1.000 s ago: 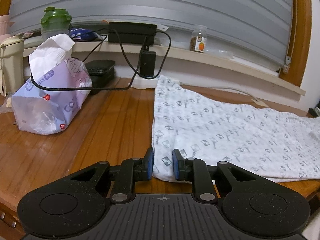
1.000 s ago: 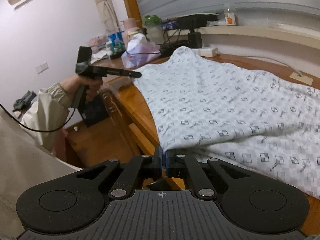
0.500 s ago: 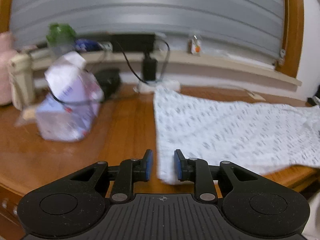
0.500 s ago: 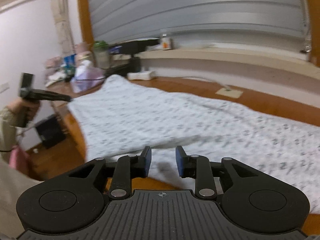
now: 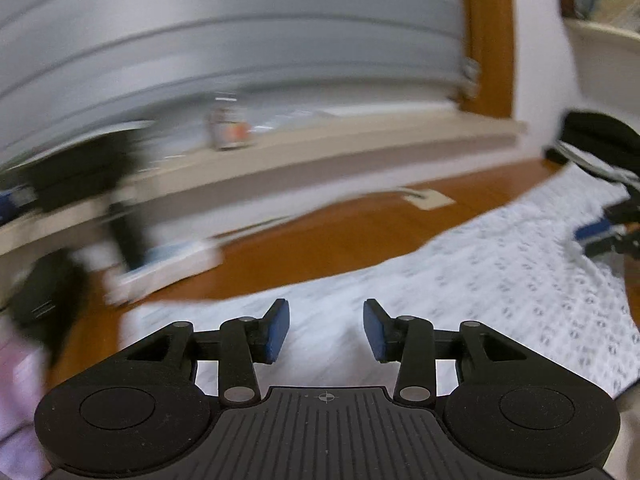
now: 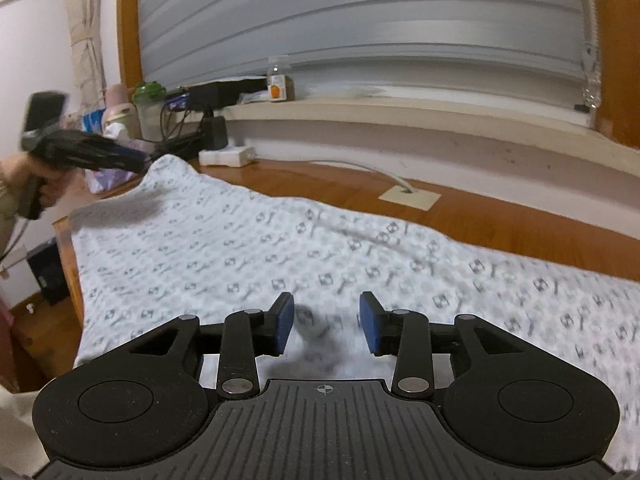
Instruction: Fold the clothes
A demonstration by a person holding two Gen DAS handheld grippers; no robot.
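Note:
A white garment with a small grey print [image 6: 240, 240] lies spread flat on the wooden table [image 6: 500, 224]. My right gripper [image 6: 326, 326] hovers over its near part, jaws opening, with nothing between the blue pads. My left gripper [image 5: 326, 330] is over the garment's [image 5: 480, 280] left part, jaws also opening and empty; this view is blurred by motion. The left gripper [image 6: 138, 159] shows at the far left of the right wrist view, held by a hand above the garment's corner. The right gripper [image 5: 592, 236] appears at the right edge of the left wrist view.
A white power strip [image 6: 227, 156] and black adapter [image 6: 214, 130] sit at the back left. A green-lidded bottle [image 6: 150, 110], a tissue bag [image 6: 108, 172] and cables crowd that corner. A small jar [image 6: 277, 88] stands on the sill. The table's left edge [image 6: 68, 264] drops to the floor.
Both grippers have opened wider. The right one, shut at the garment's hem a second ago, now hangs empty farther in over the cloth. The left view has swung right and tilted.

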